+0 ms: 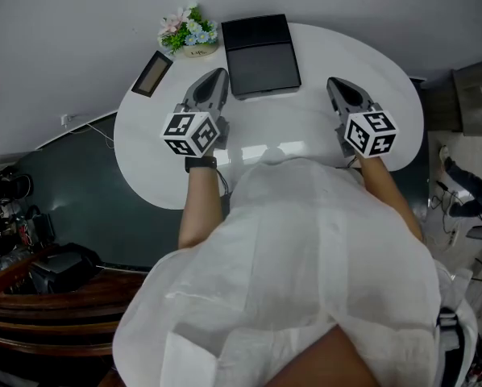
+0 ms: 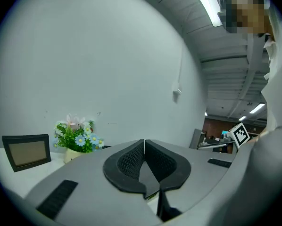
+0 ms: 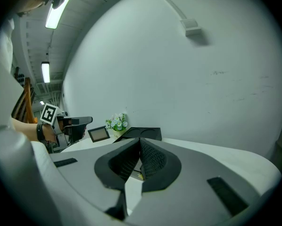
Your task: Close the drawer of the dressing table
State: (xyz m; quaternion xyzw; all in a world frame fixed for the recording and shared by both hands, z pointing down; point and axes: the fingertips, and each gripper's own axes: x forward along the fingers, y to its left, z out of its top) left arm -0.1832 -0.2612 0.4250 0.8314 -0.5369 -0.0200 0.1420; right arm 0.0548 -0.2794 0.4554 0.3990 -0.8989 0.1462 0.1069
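- The left gripper [image 1: 217, 75] was shut, its jaws pressed together on nothing, above the white dressing table [image 1: 346, 51].
- The right gripper [image 1: 336, 85] was also closed and empty.
- A black box [image 1: 261, 55] lay just ahead, between them.
- The drawer was hidden behind them, beneath the person's white clothing [image 1: 305, 256].

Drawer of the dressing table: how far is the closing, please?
Done: cannot tell; no drawer shows, because the person's white clothing covers the near edge of the table. In hand: nothing; the left gripper and the right gripper are shut and empty over the tabletop. Left: cannot judge from these views.
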